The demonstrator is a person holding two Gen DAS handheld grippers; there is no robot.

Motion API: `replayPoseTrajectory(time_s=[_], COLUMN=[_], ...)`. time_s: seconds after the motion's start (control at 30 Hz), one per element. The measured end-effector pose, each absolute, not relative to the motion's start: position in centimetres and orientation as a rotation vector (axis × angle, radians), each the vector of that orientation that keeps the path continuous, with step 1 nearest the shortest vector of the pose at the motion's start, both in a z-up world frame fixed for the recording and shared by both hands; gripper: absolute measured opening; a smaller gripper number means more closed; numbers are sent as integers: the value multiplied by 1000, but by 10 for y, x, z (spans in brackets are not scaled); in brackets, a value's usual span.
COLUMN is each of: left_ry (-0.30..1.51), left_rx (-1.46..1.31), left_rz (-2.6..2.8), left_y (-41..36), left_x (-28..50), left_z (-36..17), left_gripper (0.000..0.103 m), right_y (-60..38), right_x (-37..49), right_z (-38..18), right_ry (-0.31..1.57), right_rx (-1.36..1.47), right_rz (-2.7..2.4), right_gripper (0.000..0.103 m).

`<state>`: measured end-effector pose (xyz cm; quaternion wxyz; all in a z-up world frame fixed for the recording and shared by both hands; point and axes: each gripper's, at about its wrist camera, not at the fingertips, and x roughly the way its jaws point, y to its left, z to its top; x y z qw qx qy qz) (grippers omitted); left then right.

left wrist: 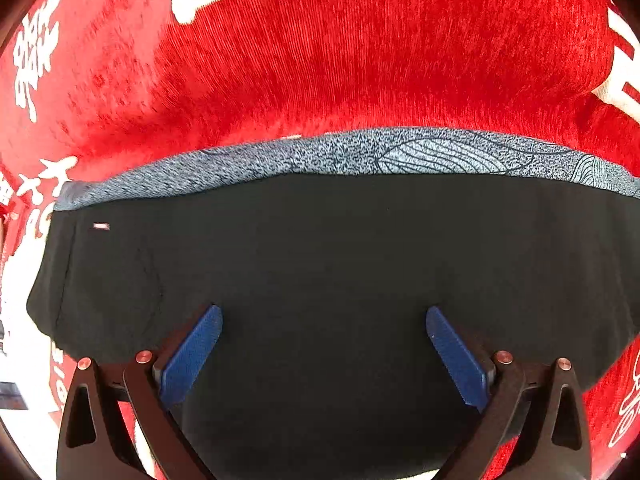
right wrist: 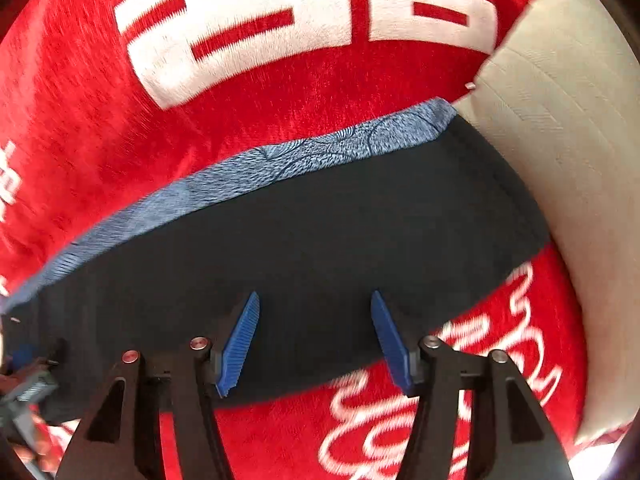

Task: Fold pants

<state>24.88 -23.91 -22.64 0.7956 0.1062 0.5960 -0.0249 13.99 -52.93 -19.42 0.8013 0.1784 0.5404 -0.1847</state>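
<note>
Left gripper (left wrist: 324,354) fingers spread wide, nothing between them, hovering over the pants (left wrist: 320,272). Right gripper (right wrist: 315,340) fingers parted, empty, over the pants' near edge. Pants: folded dark slab, smooth, small white tag at one end, blue-grey leaf-patterned band (left wrist: 360,154) along far edge. They lie on a red cloth (left wrist: 340,60) with white lettering.
</note>
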Motion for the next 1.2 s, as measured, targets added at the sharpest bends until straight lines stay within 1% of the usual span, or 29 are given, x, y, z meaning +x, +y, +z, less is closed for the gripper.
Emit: replayPoseTrajectory(time_s=[0.13,0.3,0.47,0.63,0.7,0.97,1.2], left_ry=[1311,1275,1267,1262,1265,1279,1271], left_rx=[285,313,318,309,310,312,265], left_rz=[-95,-181,-241,-241,-236,-211,-220], left_y=[-252,-290,-333,-355,-368,-366,-373], left_x=[240,218,206,205,200,207,214], left_z=[-208,-184,-179,-181,-174,-193,-184], left_gripper=[103,103,103,103,103,103,103], right_y=[-533,-564,-599,-622,-630,-649,-653], right_x=[108,62,47,41,39,43,65], right_z=[-186,-191,-197,-208,-215,-229,-232], right_ry=[1151,1111,1021,916,869,752,726], right_rx=[574,771,910,1047,1097,1192,1202], right_rz=[-391,-336,-345,-367,-346,-241,-188], right_gripper=[62,62,62,62,62,62,64])
